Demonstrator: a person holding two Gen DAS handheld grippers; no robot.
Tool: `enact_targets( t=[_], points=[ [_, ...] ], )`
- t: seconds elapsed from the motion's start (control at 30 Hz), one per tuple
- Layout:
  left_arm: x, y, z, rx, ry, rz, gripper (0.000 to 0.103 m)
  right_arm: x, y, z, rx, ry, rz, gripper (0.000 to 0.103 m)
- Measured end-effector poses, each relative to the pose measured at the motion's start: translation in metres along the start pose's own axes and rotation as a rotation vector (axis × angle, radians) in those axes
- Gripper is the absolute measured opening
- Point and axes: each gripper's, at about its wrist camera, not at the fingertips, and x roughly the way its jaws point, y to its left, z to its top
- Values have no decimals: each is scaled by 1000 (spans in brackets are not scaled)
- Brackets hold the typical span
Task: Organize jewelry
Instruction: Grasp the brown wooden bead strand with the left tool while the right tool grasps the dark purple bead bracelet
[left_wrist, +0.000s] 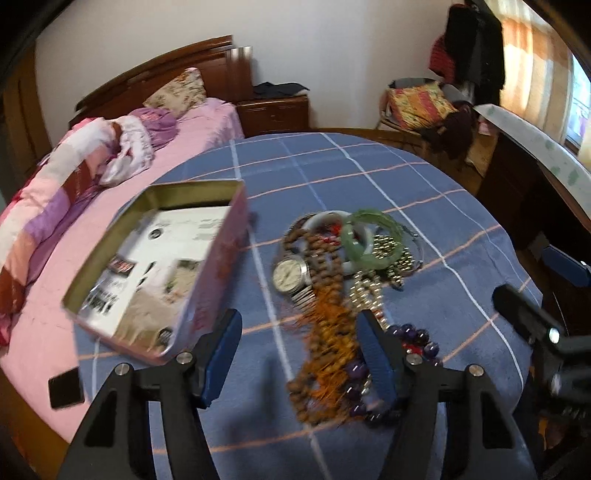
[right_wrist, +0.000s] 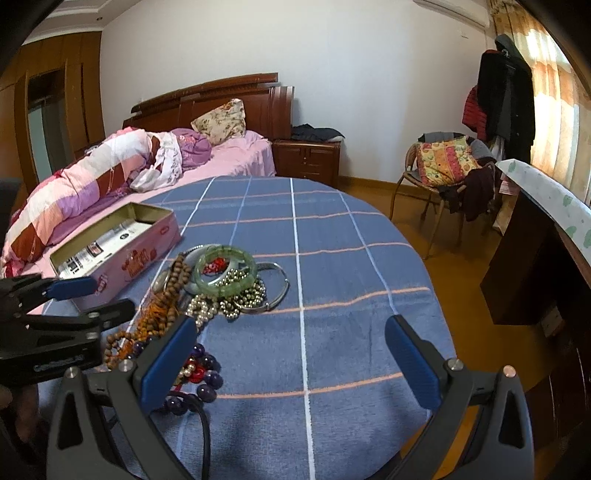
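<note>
while both grippers, left gripper (left_wrist: 299, 350) and right gripper (right_wrist: 291, 354), gape, beaded strands (right_wrist: 221, 291) tangle beside a rectangular tin (right_wrist: 122, 251).

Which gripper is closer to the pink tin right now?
Left. The left gripper hovers open right beside the pink tin; the right gripper, also open, sits farther off, beyond the jewelry pile.
</note>
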Motion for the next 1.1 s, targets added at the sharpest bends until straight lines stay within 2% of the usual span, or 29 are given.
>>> enact_targets(
  t=[0.1, 0.2, 0.27, 0.3, 0.33, 0.37, 0.6, 0.73, 0.8, 0.87, 0.93, 1.1],
  points=[
    [12, -10, 5, 22, 27, -36, 65, 2, 0, -2, -8, 7, -6, 103],
    [31, -14, 7, 40, 62, -15, 63, 4, 0, -2, -12, 8, -8, 103],
    [41, -10, 5, 18, 93, -46, 33, 6, 1, -2, -18, 12, -7, 103],
    [41, -7, 6, 4, 98, -72, 22, 7, 1, -2, -21, 12, -6, 103],
    [41, -9, 7, 16, 102, -79, 12, 8, 1, -2, -25, 12, -5, 103],
    [37, -9, 7, 19, 90, -79, 9, 10, 1, -1, -28, 12, -1, 103],
    [-20, -1, 24, 3, -97, -96, 7, 18, 5, 5, -43, 4, 46, 103],
    [-36, 17, 39, -39, -143, -92, 7, 22, 9, 6, -67, 33, 124, 81],
    [-43, 24, 41, -47, -169, -72, 7, 27, 15, 5, -89, 65, 166, 73],
    [-47, 27, 40, -58, -183, -59, 7, 32, 19, 3, -111, 103, 205, 57],
    [-46, 27, 36, -55, -187, -65, 7, 37, 27, -1, -136, 141, 237, 49],
    [-40, 27, 30, -56, -163, -79, 7, 44, 45, -10, -209, 194, 269, 42]
  ],
)
